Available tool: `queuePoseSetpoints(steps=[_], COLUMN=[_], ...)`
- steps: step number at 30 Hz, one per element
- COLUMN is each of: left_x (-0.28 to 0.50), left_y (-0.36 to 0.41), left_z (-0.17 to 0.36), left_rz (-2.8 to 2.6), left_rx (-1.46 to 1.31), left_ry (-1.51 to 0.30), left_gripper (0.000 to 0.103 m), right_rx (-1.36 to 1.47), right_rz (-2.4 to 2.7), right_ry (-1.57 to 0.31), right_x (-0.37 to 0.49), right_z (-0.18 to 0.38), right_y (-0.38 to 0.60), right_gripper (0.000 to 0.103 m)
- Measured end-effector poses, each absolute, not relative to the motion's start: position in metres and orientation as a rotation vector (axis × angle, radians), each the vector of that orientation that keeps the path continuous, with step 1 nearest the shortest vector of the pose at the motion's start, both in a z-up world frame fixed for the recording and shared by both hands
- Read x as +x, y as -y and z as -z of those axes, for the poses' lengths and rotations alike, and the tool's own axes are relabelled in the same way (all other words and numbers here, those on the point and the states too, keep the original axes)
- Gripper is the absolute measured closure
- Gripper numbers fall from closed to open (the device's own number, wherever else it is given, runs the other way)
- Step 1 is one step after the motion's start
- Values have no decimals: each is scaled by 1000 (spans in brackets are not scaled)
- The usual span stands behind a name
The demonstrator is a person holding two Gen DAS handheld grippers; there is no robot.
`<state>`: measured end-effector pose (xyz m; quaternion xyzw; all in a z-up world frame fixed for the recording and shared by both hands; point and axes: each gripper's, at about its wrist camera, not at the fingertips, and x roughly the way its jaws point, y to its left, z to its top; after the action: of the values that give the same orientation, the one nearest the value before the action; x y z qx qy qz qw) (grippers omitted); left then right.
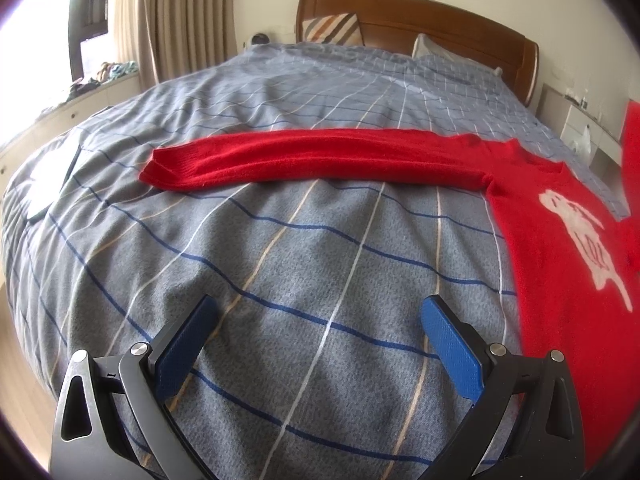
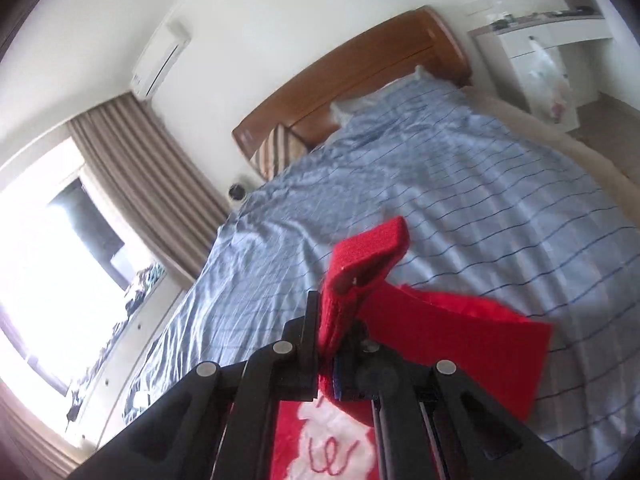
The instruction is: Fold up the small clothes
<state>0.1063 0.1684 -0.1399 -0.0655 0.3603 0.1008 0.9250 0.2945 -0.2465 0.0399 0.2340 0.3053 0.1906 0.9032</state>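
Start at the left: your left gripper (image 1: 320, 344) hangs with its jaws spread wide and nothing between them, over bare checked bedspread (image 1: 280, 264). From it, the red sweater (image 1: 560, 248) lies flat at about two o'clock, and its left sleeve (image 1: 312, 160) stretches straight out across the bed at twelve o'clock, cuff end toward ten o'clock. That sleeve is not yet folded in.

Moving right, your right gripper (image 2: 340, 332) is clamped shut on the other sleeve's cuff (image 2: 368, 264), with a loop of red knit standing up past the fingertips at twelve o'clock. The sleeve trails away to four o'clock, lifted off the bedspread, and the white motif (image 2: 332, 444) on the chest sits right below the gripper at six o'clock.

The risks, as I judge them:
- You hold only a bunched cuff. A fast swing could pull the knit out of the pads, or drag the whole body askew, since nothing pins it down.
- The sleeve looks twisted in the grip, so it may land rolled instead of flat across the chest.
- Knit stretches, so a hard tug could leave the shoulder line crooked.

Consider resting the left gripper on the sweater body first.
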Motion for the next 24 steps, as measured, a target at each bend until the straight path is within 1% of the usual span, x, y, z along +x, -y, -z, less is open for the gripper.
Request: queuePoseSetpoints(steps=[1, 2, 3, 4, 6, 8, 10, 18, 20, 24], left_x=[107, 107, 108, 108, 107, 107, 107, 110, 110, 111], left_y=[-168, -168, -167, -168, -169, -170, -170, -167, -165, -162], left_z=[140, 141, 142, 142, 142, 142, 142, 146, 147, 150], left_rz=[-207, -206, -206, -205, -202, -198, -197, -208, -211, -220], left_rx=[-130, -126, -122, -122, -126, -131, -139, -123, -116, -95], left_ry=[-741, -744, -746, -748, -750, -751, -752, -757, -757, -760], left_gripper=[1, 0, 0, 0, 0, 0, 0, 0, 0, 0], right_rx=[502, 533, 576, 625, 703, 715, 658, 274, 228, 230], right_rz=[-433, -487, -527, -552, -586, -575, -522, -157, -69, 46], right_ry=[-679, -735, -786, -804, -821, -819, -818, -779, -770, -728], right_x=[304, 314, 320, 318, 313, 300, 281, 186, 165, 136], right_z=[-24, -6, 13, 29, 53, 66, 73, 91, 101, 114], right_y=[227, 211, 198, 191, 193, 204, 225, 349, 376, 413], right_gripper=[94, 74, 40, 30, 28, 28, 28, 28, 28, 28])
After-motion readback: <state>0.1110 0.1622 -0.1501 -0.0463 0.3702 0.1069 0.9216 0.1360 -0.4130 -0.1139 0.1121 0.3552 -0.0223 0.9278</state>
